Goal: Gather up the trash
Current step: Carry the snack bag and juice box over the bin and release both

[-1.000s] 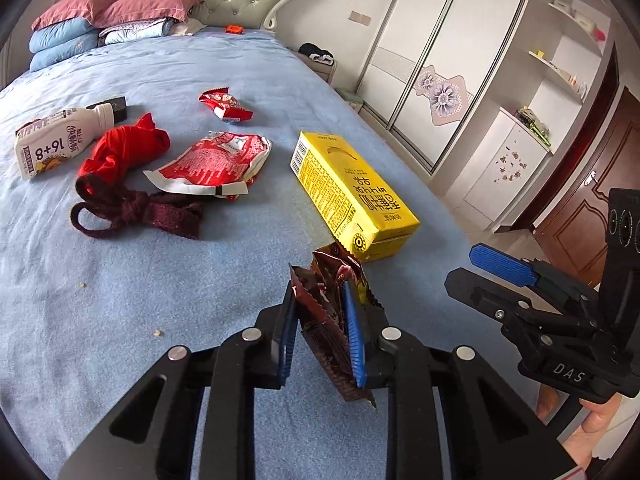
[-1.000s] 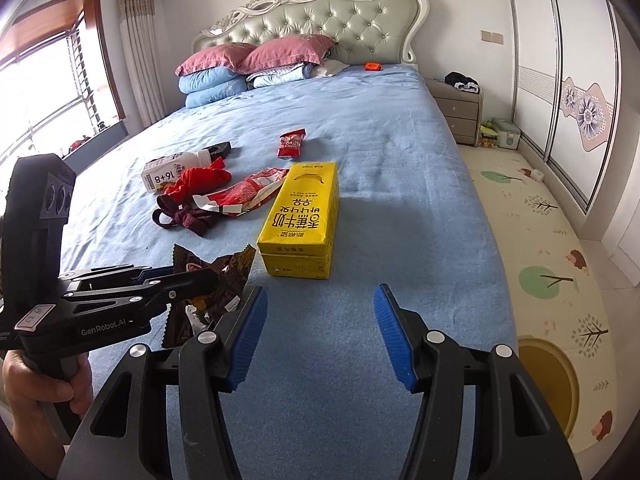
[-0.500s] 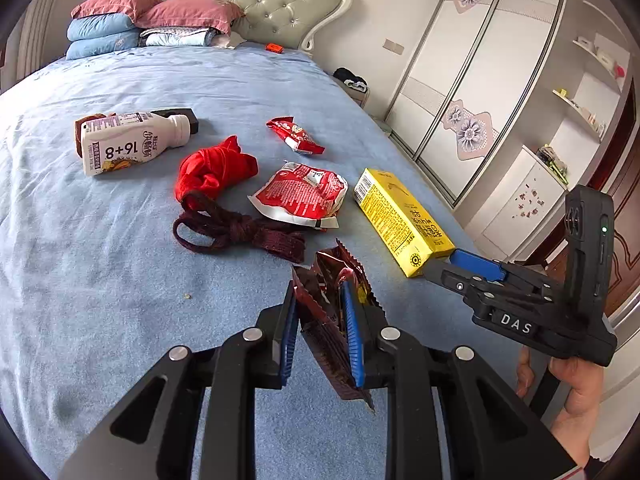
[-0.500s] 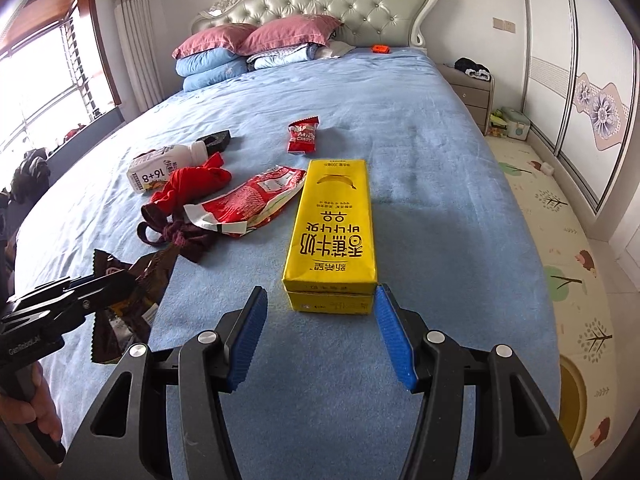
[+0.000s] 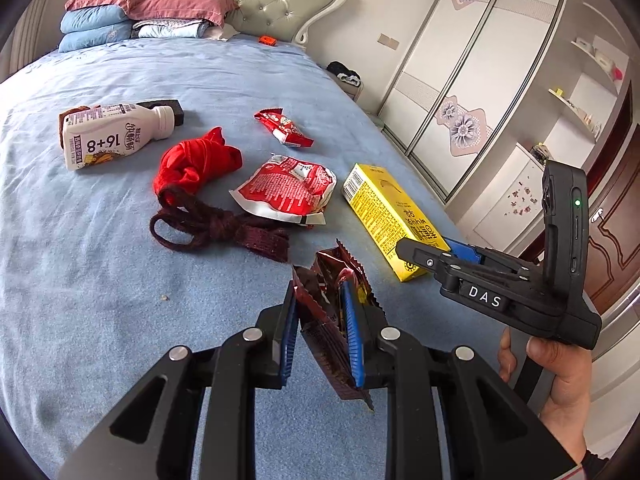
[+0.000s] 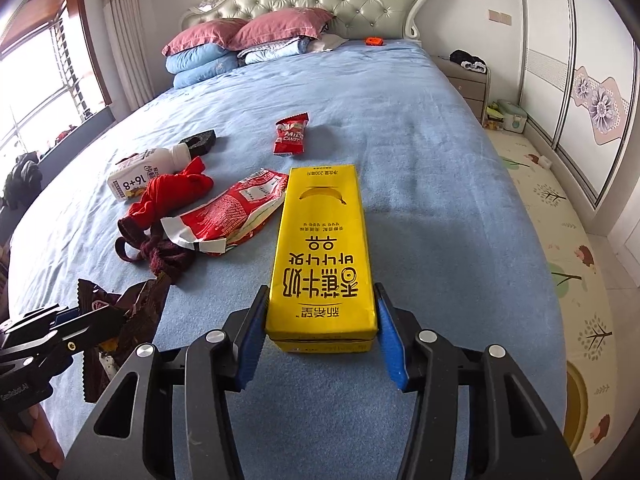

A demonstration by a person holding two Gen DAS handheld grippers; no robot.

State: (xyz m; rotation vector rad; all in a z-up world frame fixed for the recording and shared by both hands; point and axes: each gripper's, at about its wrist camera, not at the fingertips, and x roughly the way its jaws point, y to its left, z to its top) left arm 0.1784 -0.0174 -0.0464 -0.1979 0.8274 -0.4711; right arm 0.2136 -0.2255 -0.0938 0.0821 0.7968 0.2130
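Two tools are over the blue bed. The left tool pinches a crinkly dark brown snack wrapper tight, lifted off the cover. The right tool has just been closing around the near end of a long yellow cardboard milk box (lying flat near the bed's foot edge); I cannot tell if its pads touch the box.
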